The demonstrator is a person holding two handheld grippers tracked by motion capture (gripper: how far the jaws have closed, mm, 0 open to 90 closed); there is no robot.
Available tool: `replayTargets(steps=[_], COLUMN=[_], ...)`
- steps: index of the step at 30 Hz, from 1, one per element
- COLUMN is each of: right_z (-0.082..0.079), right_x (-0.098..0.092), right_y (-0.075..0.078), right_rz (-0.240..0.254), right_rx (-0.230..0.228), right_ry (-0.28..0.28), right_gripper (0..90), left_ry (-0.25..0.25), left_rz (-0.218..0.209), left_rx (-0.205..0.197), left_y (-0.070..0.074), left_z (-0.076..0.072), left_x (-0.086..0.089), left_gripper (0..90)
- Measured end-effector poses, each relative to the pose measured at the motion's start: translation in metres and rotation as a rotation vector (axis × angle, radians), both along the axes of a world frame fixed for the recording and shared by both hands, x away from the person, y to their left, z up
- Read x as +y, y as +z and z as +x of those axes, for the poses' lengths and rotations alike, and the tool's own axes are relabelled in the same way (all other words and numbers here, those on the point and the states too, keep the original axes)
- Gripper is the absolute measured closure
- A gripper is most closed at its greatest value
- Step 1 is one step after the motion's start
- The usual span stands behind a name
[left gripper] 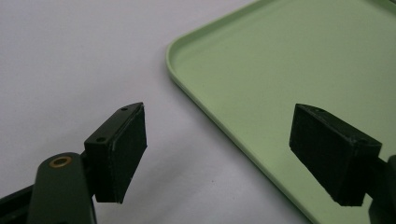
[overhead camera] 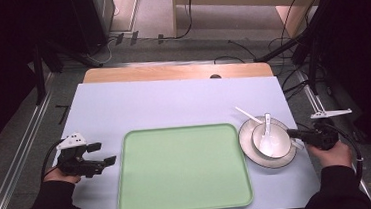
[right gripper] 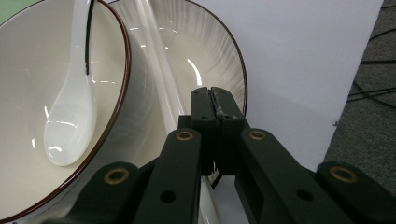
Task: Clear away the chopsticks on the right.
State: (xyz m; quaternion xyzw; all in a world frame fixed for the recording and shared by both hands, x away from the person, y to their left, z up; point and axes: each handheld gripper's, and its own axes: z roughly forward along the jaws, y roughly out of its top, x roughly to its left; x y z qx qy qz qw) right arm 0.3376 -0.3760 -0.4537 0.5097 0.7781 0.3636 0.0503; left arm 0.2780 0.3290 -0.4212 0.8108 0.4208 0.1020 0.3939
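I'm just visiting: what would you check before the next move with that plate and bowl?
1. Right gripper fingers shut at the plate rim: ok.
2. Rim truly pinched: cannot tell.
3. Bowl on plate, spoon inside: ok.
4. White stick lies loose across the plate, might slide: not ok.
5. Green tray bare: ok.
6. Left gripper open, beside the tray: ok.

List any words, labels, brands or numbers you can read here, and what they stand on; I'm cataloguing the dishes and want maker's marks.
None: no readable text, brand, number or sign anywhere.
Bowl, spoon, plate: plain white, dark rim lines only.
Tray: plain green, unmarked.
Right tool, left tool: plain black, no lettering.
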Motion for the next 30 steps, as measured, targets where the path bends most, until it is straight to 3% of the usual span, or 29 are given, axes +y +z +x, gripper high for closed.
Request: replayTargets(steps=[3, 7, 8, 10, 13, 22, 30], right_z=[-0.001, -0.003, -0.005, -0.006, -0.006, -0.005, -0.003], right_x=[0.0, -0.001, -0.002, -0.003, -0.004, 0.003, 0.002], right_y=[0.0, 0.004, 0.008, 0.01, 0.01, 0.005, 0.002], right_rz=[-0.001, -0.004, -0.012, -0.007, -0.011, -0.016, -0.024], right_rx=[0.001, -0.023, -0.051, -0.068, -0.074, -0.026, -0.009], right_ry=[0.007, -0.005, -0.019, -0.025, -0.035, 0.016, 0.019], right_gripper=[89.5, 81.0, 72.5, 64.7, 59.0, 70.6, 76.5], left_ry=[-0.001, -0.001, -0.001, 0.0, -0.001, 0.001, 0.001], left_rz=[-0.001, 0.001, 0.001, 0.001, 0.002, 0.005, 0.005], left_rx=[0.001, 0.001, 0.002, 0.001, 0.001, 0.003, 0.004], left_y=[0.0, 0.0, 0.0, 0.0, 0.0, 0.0, 0.0], left_z=[0.0, 0.0, 0.0, 0.001, 0.0, 0.001, 0.001], left_x=[0.0, -0.001, 0.0, -0.001, -0.001, -0.001, -0.001], left_gripper=[19.2, 19.2, 19.2, 19.2, 19.2, 19.2, 19.2])
